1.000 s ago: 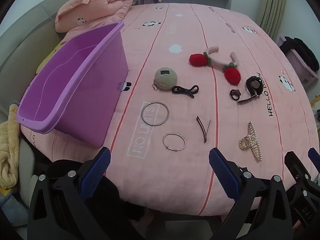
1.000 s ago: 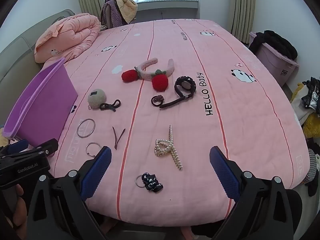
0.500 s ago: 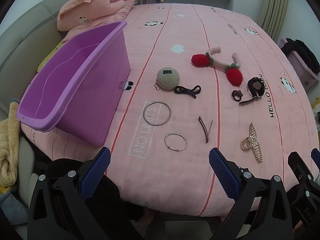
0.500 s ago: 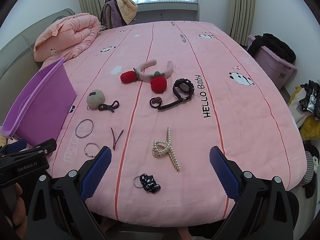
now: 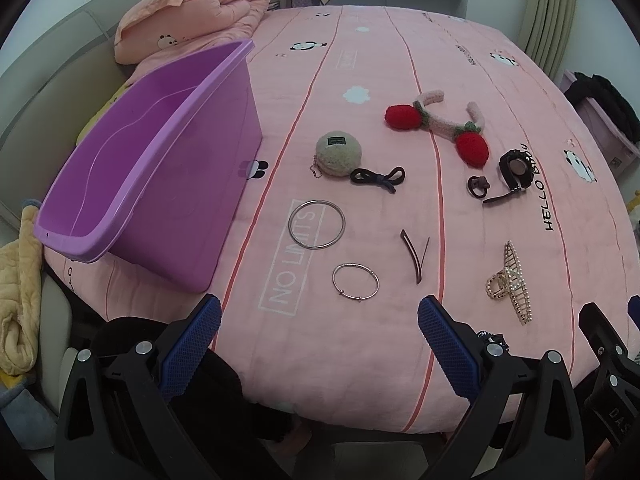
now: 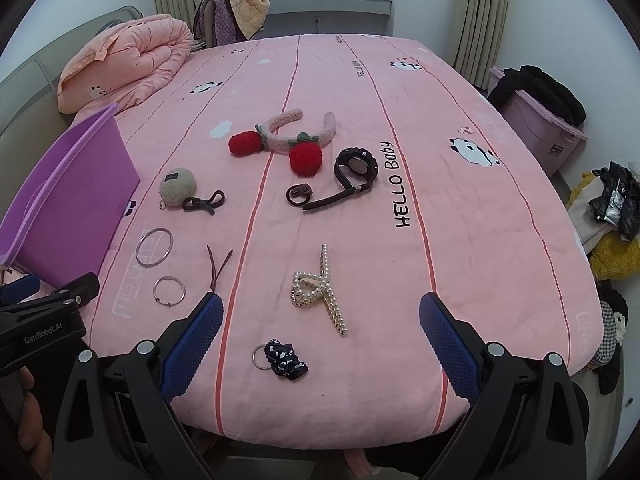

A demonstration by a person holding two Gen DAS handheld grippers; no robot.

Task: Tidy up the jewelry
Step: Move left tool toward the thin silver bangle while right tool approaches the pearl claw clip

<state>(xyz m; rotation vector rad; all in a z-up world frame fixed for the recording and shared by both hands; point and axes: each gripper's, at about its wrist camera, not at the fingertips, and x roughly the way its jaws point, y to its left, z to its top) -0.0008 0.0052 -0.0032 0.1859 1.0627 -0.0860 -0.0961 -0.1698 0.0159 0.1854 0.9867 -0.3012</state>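
Note:
Jewelry lies spread on a pink bed. In the left wrist view: a large silver bangle [image 5: 316,224], a small silver bangle [image 5: 355,281], a brown hair clip [image 5: 414,255], a pearl claw clip [image 5: 510,282], a black watch [image 5: 516,170], a strawberry headband [image 5: 440,122] and a beige pompom [image 5: 338,153]. An empty purple bin [image 5: 140,168] stands at the left. My left gripper [image 5: 320,320] is open and empty, near the bed's front edge. My right gripper [image 6: 320,318] is open and empty, just short of the pearl claw clip [image 6: 320,288] and a black scrunchie keyring [image 6: 282,358].
A folded pink duvet [image 6: 128,60] lies at the bed's far left. A chair with clothes [image 6: 232,12] stands by the window. A lilac storage box [image 6: 540,124] and a pile of bags [image 6: 612,216] are on the floor at the right.
Both grippers have drifted a little; the items sit slightly lower and nearer in both views. Nothing was taken hold of or moved.

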